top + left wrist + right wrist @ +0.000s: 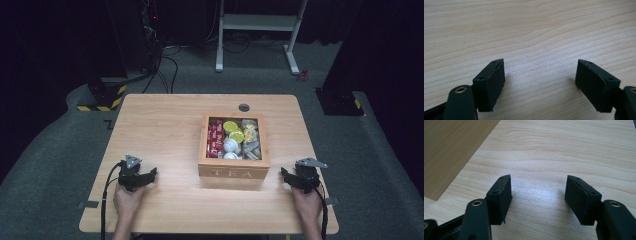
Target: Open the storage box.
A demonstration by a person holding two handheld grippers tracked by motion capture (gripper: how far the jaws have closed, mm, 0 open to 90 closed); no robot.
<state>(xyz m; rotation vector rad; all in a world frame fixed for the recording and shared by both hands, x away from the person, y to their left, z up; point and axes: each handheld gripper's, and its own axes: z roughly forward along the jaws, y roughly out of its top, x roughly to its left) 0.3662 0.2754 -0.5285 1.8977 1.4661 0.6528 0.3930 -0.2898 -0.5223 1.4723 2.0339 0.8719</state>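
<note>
The left tongs (148, 176) lie low on the counter (165, 130), well to the left of the tea box (234, 172). Their jaws stand wide apart with nothing between them. In the left gripper view the left tongs (540, 75) have only bare wood between the two black pads (490, 82). A hand (127, 200) holds them from behind, and a black cable trails back from them.

The right tongs (286, 176) lie on the counter too, just to the right of the tea box. Their jaws are also spread wide and hold nothing. In the right gripper view the right tongs (539, 191) show light wood between the pads (576, 197), and the darker wooden side of the tea box (451, 152) is off to one side, near them but not touching. The other hand (306, 204) holds these tongs.

The tea box is the thing between the two tongs. It sits on the counter, with the word TEA on the side that faces the person. Inside it, red packets (215, 137) are in the left part. Yellow rounds (233, 131) and white ones (230, 146) are in the middle. Grey and yellow packets (251, 137) fill the right part.

Behind the tea box there is a small round hole (244, 107) in the counter.
</note>
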